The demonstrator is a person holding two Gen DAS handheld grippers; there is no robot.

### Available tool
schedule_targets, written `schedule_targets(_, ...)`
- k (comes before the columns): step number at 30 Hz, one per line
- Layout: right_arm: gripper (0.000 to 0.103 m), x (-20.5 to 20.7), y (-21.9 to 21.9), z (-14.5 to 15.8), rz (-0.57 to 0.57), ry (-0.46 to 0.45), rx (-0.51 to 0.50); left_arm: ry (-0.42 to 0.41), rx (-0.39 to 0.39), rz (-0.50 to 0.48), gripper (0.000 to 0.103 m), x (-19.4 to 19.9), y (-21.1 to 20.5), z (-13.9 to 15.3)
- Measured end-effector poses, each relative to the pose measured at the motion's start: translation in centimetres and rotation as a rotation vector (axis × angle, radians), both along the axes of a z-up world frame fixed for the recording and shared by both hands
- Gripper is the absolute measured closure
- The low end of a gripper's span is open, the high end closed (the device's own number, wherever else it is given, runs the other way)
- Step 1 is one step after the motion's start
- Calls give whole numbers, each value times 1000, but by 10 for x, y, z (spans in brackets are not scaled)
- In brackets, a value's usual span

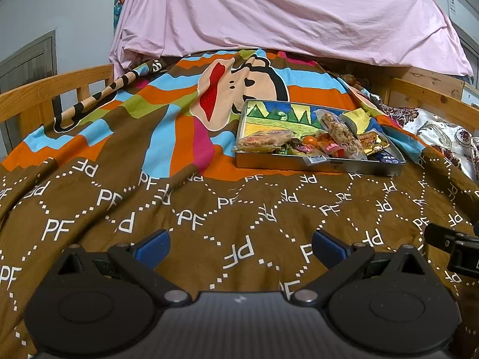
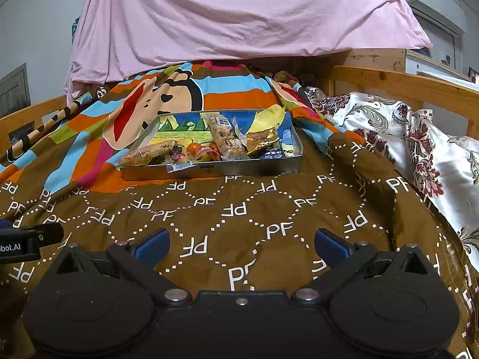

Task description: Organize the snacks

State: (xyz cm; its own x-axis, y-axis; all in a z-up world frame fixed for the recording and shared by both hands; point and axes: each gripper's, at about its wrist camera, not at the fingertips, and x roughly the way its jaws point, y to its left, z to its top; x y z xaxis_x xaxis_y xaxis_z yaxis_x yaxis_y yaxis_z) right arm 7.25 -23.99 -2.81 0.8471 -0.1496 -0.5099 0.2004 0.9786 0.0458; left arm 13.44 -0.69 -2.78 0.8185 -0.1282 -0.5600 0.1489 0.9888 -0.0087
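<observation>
- Bottom of each frame: the left gripper (image 1: 241, 246) and right gripper (image 2: 241, 246) hang over the brown blanket (image 2: 227, 209), fingers spread wide, holding nothing.
- Mid-frame, well apart from both: the metal tin (image 2: 209, 169) lies on the bed with the snacks (image 2: 221, 143) heaped at its near edge.
- Judged best: come in low over the near wall and pinch one wrapper at a time; the long cereal bar (image 2: 226, 140) on top looks easiest.
- Far: a pink sheet (image 2: 239, 15).

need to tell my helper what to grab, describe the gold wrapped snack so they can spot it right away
Find the shallow metal tin sitting on the brown blanket in the middle of the bed. Look in the tin's right half, just right of the long clear-wrapped cereal bar. The gold packet is the only shiny metallic gold wrapper there, lying just below a pale yellow one.
</observation>
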Motion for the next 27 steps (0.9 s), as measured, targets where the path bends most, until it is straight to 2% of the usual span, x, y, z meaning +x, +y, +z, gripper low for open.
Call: schedule_targets(27,1,0,0,0,0,4,1,0,6,-8,0,0,-2,0)
